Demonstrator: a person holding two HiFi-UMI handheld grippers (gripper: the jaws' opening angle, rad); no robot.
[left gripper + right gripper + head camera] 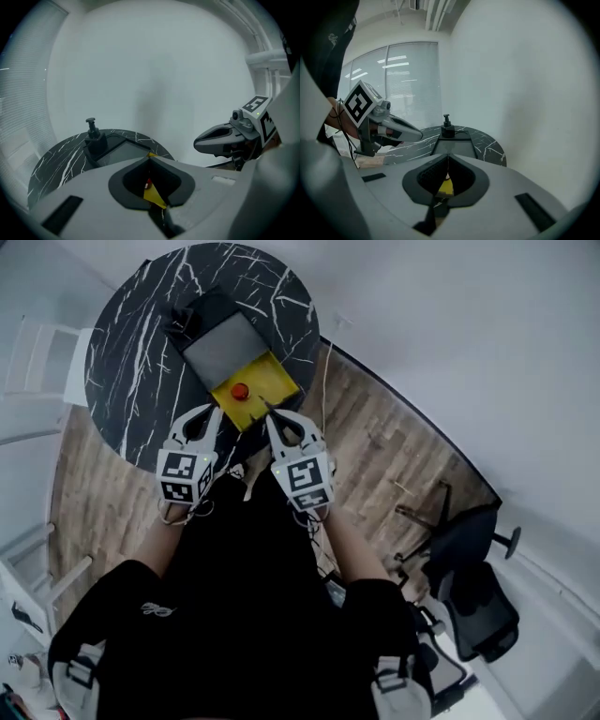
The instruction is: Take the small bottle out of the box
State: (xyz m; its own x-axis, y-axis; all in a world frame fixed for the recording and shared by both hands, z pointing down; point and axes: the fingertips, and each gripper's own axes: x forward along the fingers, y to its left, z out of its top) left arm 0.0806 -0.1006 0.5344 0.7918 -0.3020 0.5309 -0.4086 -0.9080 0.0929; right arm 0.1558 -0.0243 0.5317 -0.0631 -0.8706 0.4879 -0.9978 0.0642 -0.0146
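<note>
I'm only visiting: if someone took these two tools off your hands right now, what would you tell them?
Left gripper: shut, empty, at the table's near edge.
Right gripper: shut, empty, tip close to the box.
Small bottle: red-topped, in the box's open yellow end; a grey cover hides the rest.
Done: bottle not yet taken out.
Left: open a gripper, grasp the bottle, lift it out.

The left gripper (pixel 214 414) and right gripper (pixel 270 414) are held forward side by side, tips converging, each with jaws closed together on nothing.
</note>
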